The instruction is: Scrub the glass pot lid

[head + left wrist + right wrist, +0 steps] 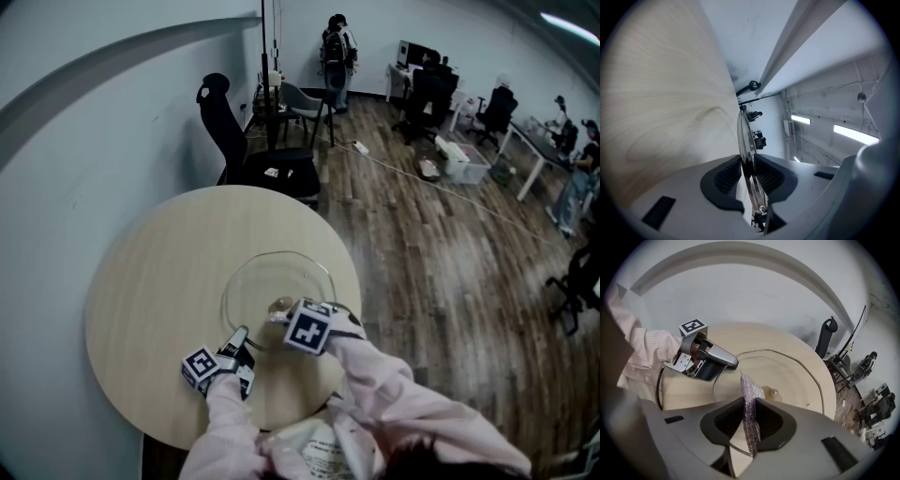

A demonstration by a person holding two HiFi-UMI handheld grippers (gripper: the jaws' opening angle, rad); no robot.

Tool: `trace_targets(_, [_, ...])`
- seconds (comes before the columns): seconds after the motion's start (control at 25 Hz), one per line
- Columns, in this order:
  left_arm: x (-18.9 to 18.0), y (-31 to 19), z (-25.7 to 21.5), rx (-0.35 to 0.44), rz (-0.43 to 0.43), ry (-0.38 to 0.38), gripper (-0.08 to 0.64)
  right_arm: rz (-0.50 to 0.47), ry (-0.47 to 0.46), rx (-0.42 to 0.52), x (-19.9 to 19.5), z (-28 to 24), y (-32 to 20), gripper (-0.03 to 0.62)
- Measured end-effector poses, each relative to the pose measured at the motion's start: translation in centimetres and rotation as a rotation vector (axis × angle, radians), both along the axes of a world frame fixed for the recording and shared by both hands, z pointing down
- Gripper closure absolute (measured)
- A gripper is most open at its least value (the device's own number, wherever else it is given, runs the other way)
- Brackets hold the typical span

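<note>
Your left gripper [749, 172] pinches the rim of the glass pot lid [277, 281], steadying it for the scouring pad [751, 391] your right gripper [750, 420] clamps.

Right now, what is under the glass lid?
Through the glass lid only the wooden table shows. The patch beneath the right gripper and its scrub pad is covered, as is the rim inside the left gripper.

Bench [159, 281]: pale beige wood grain. Lid [267, 281] in L tongs [749, 174]: clear glass, silver rim. Pad [751, 394] in R tongs [750, 420]: lilac-silver glitter mesh. Both tongs: grey shells, black ribbed inserts. Marker cubes [309, 328]: b/w squares. Sleeves [394, 394] behind tongs: pink-white fine stripe. Floor [441, 262] beyond: dark brown planks.
</note>
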State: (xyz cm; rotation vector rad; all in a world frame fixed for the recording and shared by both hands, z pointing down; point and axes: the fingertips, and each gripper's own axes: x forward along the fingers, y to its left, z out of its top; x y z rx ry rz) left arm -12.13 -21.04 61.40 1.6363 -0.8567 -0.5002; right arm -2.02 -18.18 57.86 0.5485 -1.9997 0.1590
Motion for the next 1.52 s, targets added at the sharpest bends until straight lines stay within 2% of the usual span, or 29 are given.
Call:
trace_targets(0.28, [0.2, 0.2, -0.2, -0.006, 0.015, -0.002, 0.479, -0.004, -0.041, -0.027, -1.1, -0.4, 1.1, 0.505])
trace_targets(0.84, [0.4, 0.4, -0.2, -0.016, 0.037, -0.007, 0.476, 0.009, -0.205, -0.094, -3.9, -2.2, 2.0, 0.505])
trace_targets(1.04, [0.1, 0.4, -0.2, -0.002, 0.042, -0.020, 0.469, 0.044, -0.204, -0.078, -3.4, -1.5, 0.8, 0.504])
trace_targets(1.52, [0.6, 1.0, 0.0, 0.024, 0.061, -0.079, 0.456, 0.090, -0.325, -0.135, -3.1, -2.0, 0.4, 0.503])
